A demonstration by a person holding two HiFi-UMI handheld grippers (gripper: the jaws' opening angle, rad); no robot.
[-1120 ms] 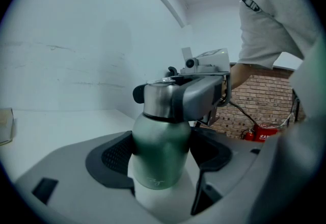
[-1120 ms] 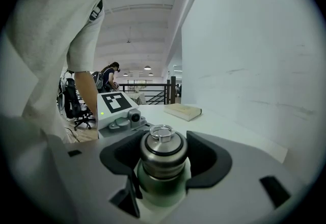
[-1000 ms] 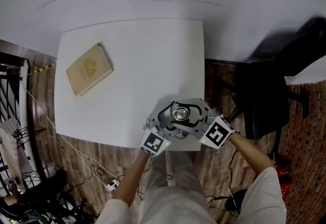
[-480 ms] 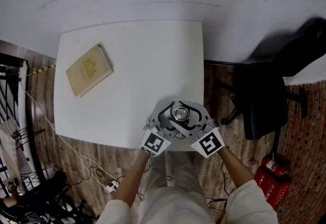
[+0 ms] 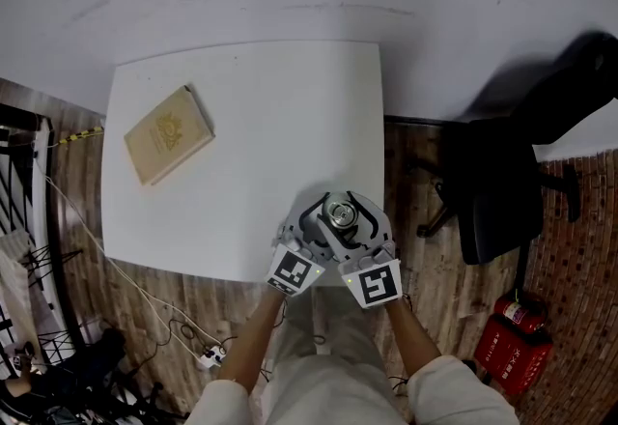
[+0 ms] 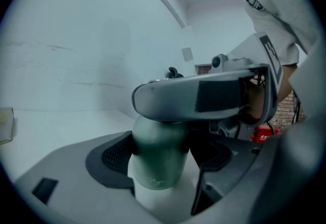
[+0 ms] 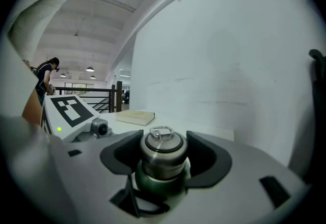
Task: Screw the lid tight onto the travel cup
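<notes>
The green travel cup (image 6: 157, 159) stands near the front edge of the white table (image 5: 251, 114), with its steel lid (image 5: 339, 214) on top. My left gripper (image 6: 164, 167) is shut on the cup's body, one pad on each side. My right gripper (image 7: 164, 159) is shut on the lid (image 7: 163, 147), higher up, and its grey jaw crosses above the cup in the left gripper view. In the head view both marker cubes sit side by side just below the cup, at the table's edge.
A tan book (image 5: 169, 131) lies at the table's far left. A black office chair (image 5: 502, 191) stands right of the table, with a red fire extinguisher (image 5: 517, 341) on the wood floor nearer me. Cables and a power strip (image 5: 208, 353) lie on the floor at lower left.
My right gripper has swung clockwise around the cup, its marker cube moving from the cup's right to the near side. The left gripper and cup stayed put.
</notes>
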